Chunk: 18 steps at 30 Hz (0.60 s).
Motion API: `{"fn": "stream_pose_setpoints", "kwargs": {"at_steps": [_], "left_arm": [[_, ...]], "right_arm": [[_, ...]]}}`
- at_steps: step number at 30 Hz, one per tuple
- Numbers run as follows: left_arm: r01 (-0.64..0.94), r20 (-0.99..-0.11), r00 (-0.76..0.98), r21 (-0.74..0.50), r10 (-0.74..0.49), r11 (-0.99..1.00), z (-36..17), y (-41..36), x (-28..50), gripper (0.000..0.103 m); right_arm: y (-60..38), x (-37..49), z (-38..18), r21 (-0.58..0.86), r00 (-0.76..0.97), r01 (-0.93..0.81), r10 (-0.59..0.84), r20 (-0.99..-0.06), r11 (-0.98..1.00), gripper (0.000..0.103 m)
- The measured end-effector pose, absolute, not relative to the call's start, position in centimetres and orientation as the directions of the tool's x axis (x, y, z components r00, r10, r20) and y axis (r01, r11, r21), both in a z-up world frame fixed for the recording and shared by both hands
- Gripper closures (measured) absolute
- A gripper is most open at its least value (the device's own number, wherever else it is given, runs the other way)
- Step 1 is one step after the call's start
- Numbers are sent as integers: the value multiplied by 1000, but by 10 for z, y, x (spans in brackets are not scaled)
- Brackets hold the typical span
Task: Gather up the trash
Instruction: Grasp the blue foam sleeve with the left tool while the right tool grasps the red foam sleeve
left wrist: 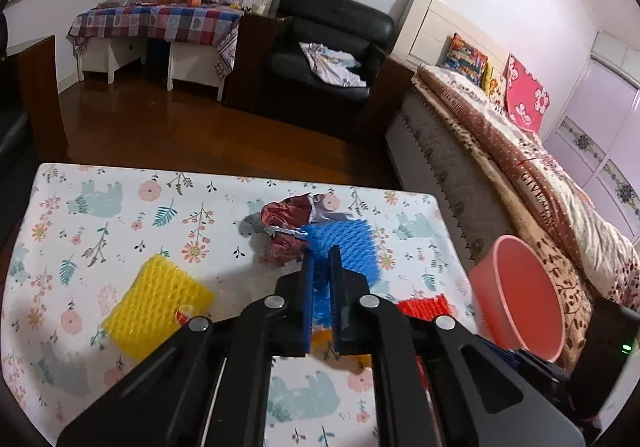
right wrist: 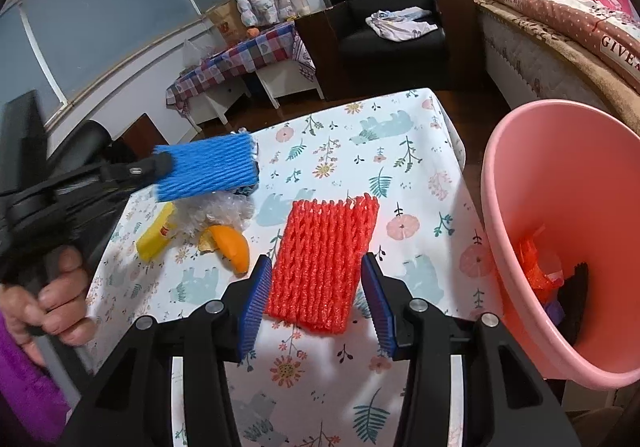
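Observation:
My left gripper (left wrist: 322, 259) is shut on a blue foam net (left wrist: 344, 247) and holds it above the floral table; it shows in the right wrist view too (right wrist: 208, 169). My right gripper (right wrist: 316, 267) is open, its jaws on either side of a red foam net (right wrist: 324, 263) lying on the table. A pink bucket (right wrist: 560, 231) at the table's right edge holds some trash. A yellow foam net (left wrist: 156, 303), a crumpled dark red wrapper (left wrist: 288, 215), orange peel (right wrist: 232, 245) and clear plastic wrap (right wrist: 216, 213) lie on the table.
The floral table (left wrist: 120, 215) ends at a dark wood floor (left wrist: 180, 127). A bed (left wrist: 520, 151) stands to the right, a black armchair (left wrist: 328, 43) and a checked side table (left wrist: 160, 23) at the back.

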<state>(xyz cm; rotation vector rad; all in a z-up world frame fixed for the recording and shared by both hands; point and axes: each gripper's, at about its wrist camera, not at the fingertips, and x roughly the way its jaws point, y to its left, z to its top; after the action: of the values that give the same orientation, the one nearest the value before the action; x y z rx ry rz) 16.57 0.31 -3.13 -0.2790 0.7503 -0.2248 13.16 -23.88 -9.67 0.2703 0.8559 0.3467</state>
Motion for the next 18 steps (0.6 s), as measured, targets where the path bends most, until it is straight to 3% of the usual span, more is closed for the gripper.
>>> {"fn": "stream_pose_setpoints", "kwargs": {"at_steps": [3,8,18], "left_arm": [[116,-618,720,-341,-316,933,-21,5,152,97],[128,-599,729,-355,-330,926,-8,6,134,97],[136,-592,729,-366,-343,920,0,1,112,97]], "right_arm": [[-237,136,-101,351,597,-179,385,-704,919,59],[-235,141,-107,334,575,-162,364,-733,929,87],[-244,116,-84,363,614,-191,400,-681,912,93]]}}
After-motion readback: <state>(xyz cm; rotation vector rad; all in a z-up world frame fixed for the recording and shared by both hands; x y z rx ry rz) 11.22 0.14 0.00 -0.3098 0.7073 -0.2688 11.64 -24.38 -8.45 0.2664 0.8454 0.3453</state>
